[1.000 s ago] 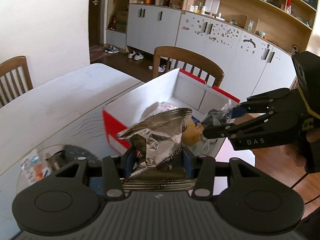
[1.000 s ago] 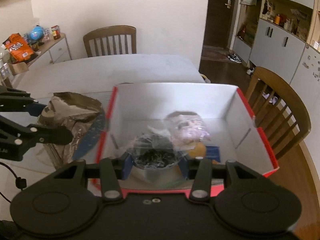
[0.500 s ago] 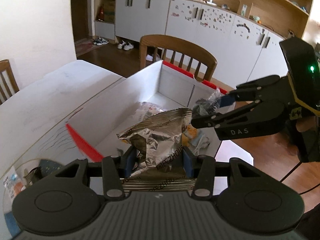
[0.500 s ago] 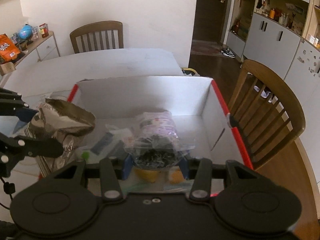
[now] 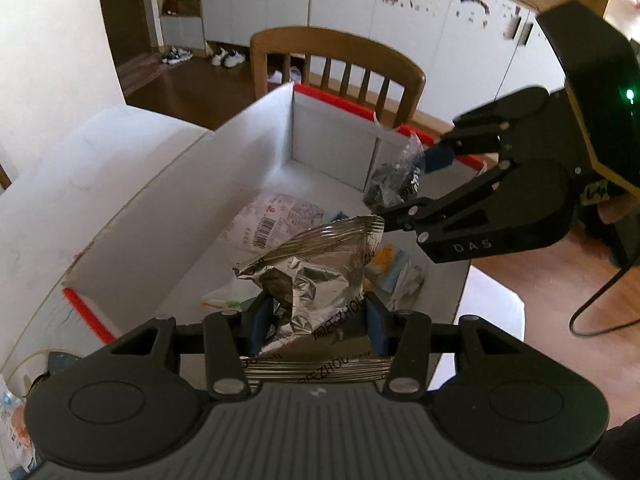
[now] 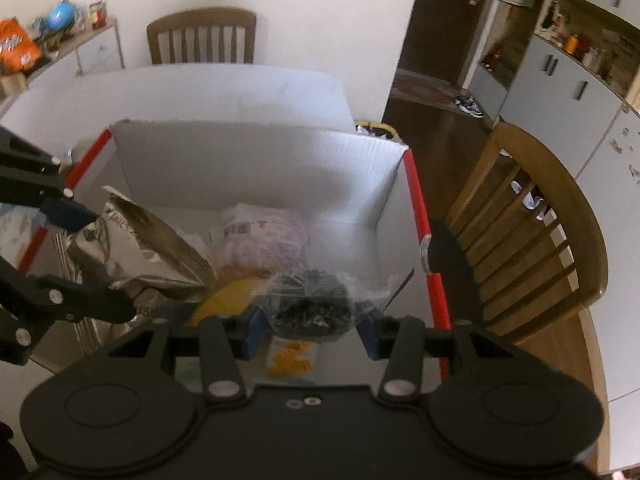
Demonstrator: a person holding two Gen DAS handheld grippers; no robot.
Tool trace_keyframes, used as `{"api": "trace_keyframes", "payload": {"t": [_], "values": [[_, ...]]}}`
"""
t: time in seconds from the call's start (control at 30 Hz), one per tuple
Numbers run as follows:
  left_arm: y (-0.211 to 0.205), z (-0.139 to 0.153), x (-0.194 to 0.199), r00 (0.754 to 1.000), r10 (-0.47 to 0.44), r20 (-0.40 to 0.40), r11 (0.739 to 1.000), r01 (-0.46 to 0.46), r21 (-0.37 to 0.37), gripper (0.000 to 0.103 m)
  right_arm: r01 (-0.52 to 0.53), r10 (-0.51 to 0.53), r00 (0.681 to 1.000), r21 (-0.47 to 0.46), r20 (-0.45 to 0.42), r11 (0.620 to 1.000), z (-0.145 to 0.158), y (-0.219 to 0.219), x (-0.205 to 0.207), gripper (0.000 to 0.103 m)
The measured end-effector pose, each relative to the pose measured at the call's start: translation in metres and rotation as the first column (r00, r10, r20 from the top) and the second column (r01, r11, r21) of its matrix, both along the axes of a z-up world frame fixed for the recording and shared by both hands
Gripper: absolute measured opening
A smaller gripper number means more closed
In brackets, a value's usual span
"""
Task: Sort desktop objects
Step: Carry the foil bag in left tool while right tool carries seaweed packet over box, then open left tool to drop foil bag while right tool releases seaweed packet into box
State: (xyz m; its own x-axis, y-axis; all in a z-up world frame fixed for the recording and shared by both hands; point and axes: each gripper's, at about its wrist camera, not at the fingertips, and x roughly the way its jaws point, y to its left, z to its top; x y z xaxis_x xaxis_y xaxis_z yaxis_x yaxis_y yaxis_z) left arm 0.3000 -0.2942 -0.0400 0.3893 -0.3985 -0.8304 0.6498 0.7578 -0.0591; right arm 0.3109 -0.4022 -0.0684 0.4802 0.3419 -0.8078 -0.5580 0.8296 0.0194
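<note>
Now | L jaws clamp crumpled foil bag | R jaws clamp clear bag

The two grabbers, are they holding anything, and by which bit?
Yes. The left gripper pinches the crinkly silver snack bag at its bottom end. The right gripper squeezes the sides of a clear plastic bag of dark bits. Both hang above the white box.
</note>
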Motion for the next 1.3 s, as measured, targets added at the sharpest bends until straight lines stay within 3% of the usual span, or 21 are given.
{"api": "trace_keyframes", "payload": {"t": [0.43, 0.67, 1.03, 1.3], "values": [[0.010, -0.019, 0.019, 0.997, 0.069, -0.042, 0.997, -0.068, 0.041, 0.047, -0.161, 0.150, 0.982, -0.099, -0.118, 0.982, -0.029, 0.013, 0.017, 0.046], [0.002, -0.029, 0.023, 0.996, 0.061, -0.059, 0.997, -0.058, 0.056, 0.047, -0.179, 0.152, 0.967, -0.119, -0.202, 0.977, -0.044, 0.015, 0.022, 0.046], [-0.004, -0.034, 0.026, 0.996, 0.055, -0.075, 0.996, -0.050, 0.069, 0.048, -0.187, 0.159, 0.964, -0.119, -0.213, 0.975, -0.050, 0.020, 0.022, 0.049], [-0.007, -0.037, 0.029, 0.996, 0.054, -0.075, 0.996, -0.049, 0.072, 0.049, -0.186, 0.162, 0.966, -0.105, -0.202, 0.977, -0.043, 0.017, 0.021, 0.057]]}}
